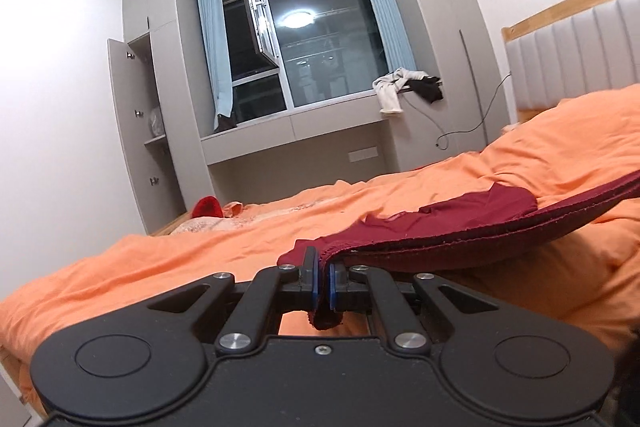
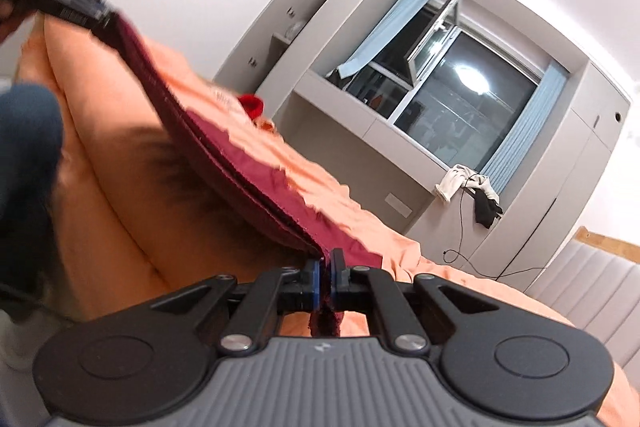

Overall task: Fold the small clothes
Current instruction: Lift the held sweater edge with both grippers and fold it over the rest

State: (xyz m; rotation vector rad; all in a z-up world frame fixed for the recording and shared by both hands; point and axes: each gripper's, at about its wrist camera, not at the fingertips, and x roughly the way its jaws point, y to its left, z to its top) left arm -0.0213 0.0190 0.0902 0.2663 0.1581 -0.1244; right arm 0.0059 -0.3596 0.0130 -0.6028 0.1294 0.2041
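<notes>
A small dark red garment (image 1: 460,223) is stretched above the orange bed cover (image 1: 200,259). My left gripper (image 1: 324,267) is shut on one end of its stitched hem, with a bit of cloth hanging below the pads. In the right wrist view my right gripper (image 2: 325,267) is shut on the other end of the same dark red garment (image 2: 240,163). The hem runs taut up and left to the left gripper (image 2: 102,17), seen there at the top left corner. The far part of the garment still lies on the cover.
A red item (image 1: 208,207) and a pale patterned cloth (image 1: 208,225) lie at the far side of the bed. White and black clothes (image 1: 404,87) hang off the window ledge. An open cupboard (image 1: 140,131) stands left; a padded headboard (image 1: 576,47) rises right. A person's blue sleeve (image 2: 28,155) shows left.
</notes>
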